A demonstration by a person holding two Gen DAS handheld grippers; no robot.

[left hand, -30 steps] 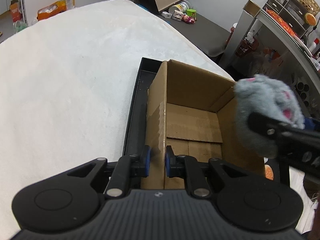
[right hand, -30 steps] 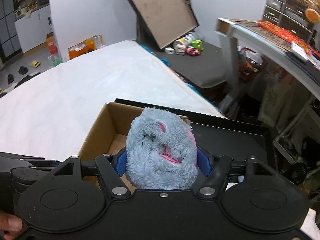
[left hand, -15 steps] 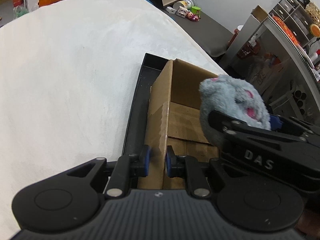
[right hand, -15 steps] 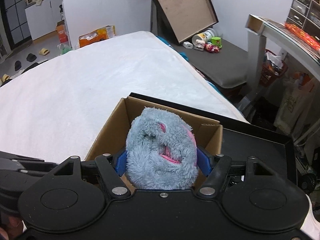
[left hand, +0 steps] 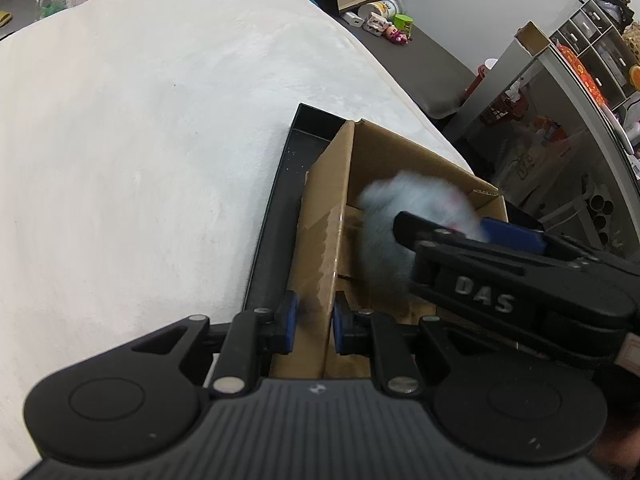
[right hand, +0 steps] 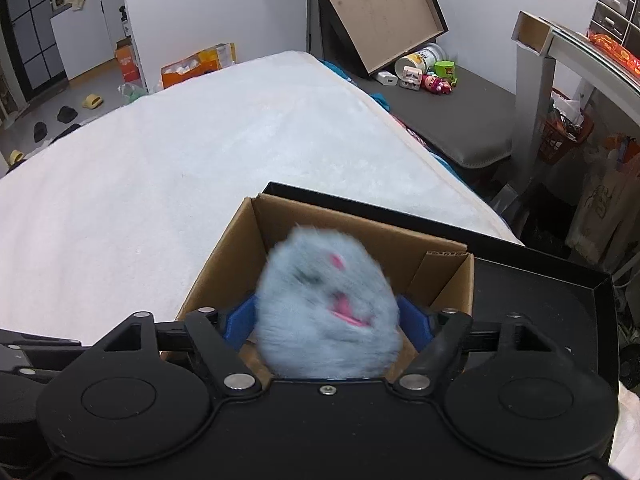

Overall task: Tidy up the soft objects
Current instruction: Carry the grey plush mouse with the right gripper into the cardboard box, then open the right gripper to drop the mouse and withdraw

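1. Plush toy [right hand: 328, 312], grey-blue with pink marks, motion-blurred in both views; sits over the open top of the cardboard box [right hand: 280, 220], between the right gripper's fingers.
2. Left side: white fuzzy bed cover [left hand: 140, 140] fills the left of both views.
3. Left gripper [left hand: 313, 316] is clamped on the box's near-left wall, one blue pad [left hand: 289, 320] outside and the other inside.
4. Box stands in a black tray [left hand: 276, 216] lying on the cover, near its right edge.
5. Plush [left hand: 404, 216] in the left view appears inside the box mouth, partly hidden by the right gripper's black finger.
6. Right gripper [right hand: 328, 320]: blue pads [right hand: 238, 320] show on either side of the toy; cannot tell if they press it or have let go, blur too heavy.
7. Right side: grey bench [right hand: 460, 120] with small toys and a can, leaning board [right hand: 380, 8], shelving beyond.
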